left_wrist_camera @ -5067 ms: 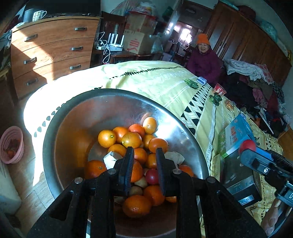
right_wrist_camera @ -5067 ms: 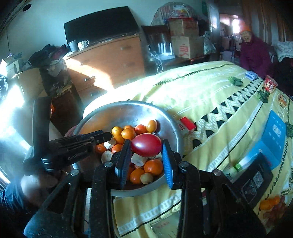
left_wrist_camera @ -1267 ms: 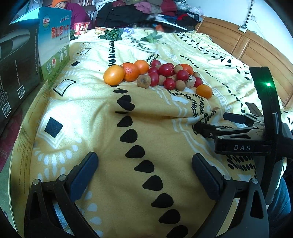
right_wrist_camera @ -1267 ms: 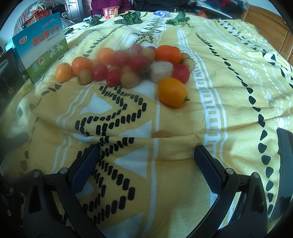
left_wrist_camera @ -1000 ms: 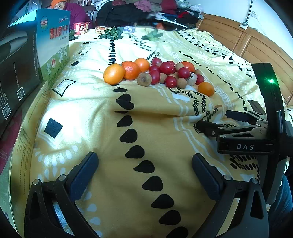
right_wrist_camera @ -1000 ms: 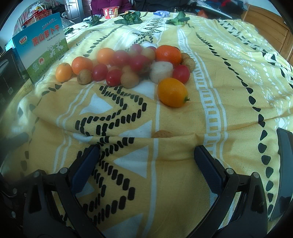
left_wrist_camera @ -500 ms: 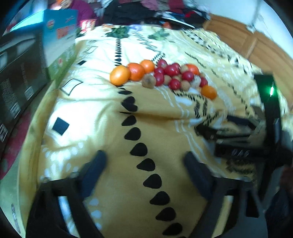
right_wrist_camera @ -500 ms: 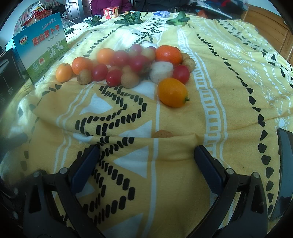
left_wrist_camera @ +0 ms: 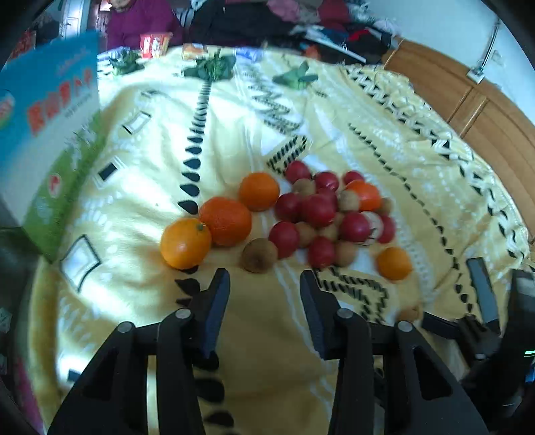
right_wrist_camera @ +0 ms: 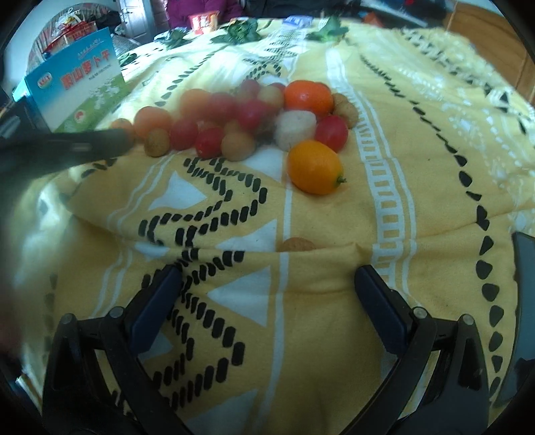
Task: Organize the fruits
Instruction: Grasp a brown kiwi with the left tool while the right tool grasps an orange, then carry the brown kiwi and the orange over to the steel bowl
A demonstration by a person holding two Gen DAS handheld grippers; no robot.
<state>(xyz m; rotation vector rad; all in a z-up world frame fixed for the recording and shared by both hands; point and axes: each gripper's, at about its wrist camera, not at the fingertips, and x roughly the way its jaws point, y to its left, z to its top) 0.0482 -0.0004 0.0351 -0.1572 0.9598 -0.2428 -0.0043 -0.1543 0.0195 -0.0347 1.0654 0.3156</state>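
Note:
A pile of fruit lies on the yellow patterned bedspread [left_wrist_camera: 140,207]: oranges [left_wrist_camera: 185,242], red tomatoes [left_wrist_camera: 316,210] and small brown fruits. My left gripper [left_wrist_camera: 264,287] hovers just short of a brown fruit [left_wrist_camera: 259,256]. Its jaws are closing with nothing between them. In the right wrist view my right gripper [right_wrist_camera: 267,277] stands wide open and empty over the cloth. It is well short of a lone orange [right_wrist_camera: 315,166] and the pile [right_wrist_camera: 234,120]. A small brown fruit [right_wrist_camera: 296,245] sits half hidden in a fold. The left gripper [right_wrist_camera: 67,147] shows as a blur at the left.
A blue and green box [left_wrist_camera: 50,134] stands at the left of the bedspread, also seen as box [right_wrist_camera: 77,90]. Green leaves [left_wrist_camera: 209,70] and snack packets lie at the far end, where a person in purple [left_wrist_camera: 140,23] sits. A wooden headboard [left_wrist_camera: 485,117] runs along the right.
My left gripper has moved forward close to the fruit pile and its jaws have narrowed a lot. It now shows at the left of the right wrist view. The right gripper has stayed put.

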